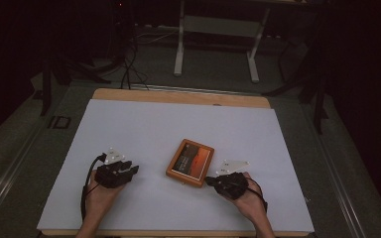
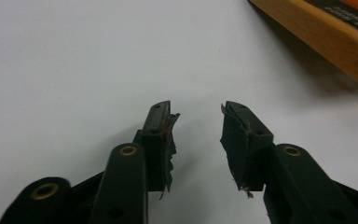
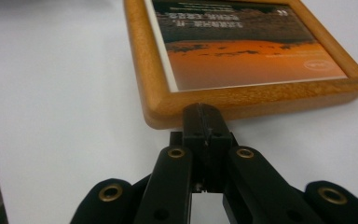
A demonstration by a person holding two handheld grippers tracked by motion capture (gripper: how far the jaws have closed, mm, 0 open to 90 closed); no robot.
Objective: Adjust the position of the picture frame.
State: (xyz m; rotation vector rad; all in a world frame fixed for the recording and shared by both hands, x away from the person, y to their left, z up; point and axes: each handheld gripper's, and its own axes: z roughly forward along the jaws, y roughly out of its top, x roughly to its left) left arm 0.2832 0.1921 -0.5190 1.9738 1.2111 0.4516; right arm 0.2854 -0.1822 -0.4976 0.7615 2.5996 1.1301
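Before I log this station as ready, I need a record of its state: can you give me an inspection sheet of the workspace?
Surface: white sheet over a wooden table, flat.
Job's things: wooden picture frame lying flat, picture side up, near the middle; a small peg sticks out at its edge.
Clutter: nothing seen.
Grippers: left gripper open over bare sheet, apart from the frame; right gripper shut, its tips at the frame's near edge; whether they press it, cannot tell.
Cables: one black cable trails from the left gripper; more lie on the floor beyond the table.
Surroundings: dark room, white table legs behind.
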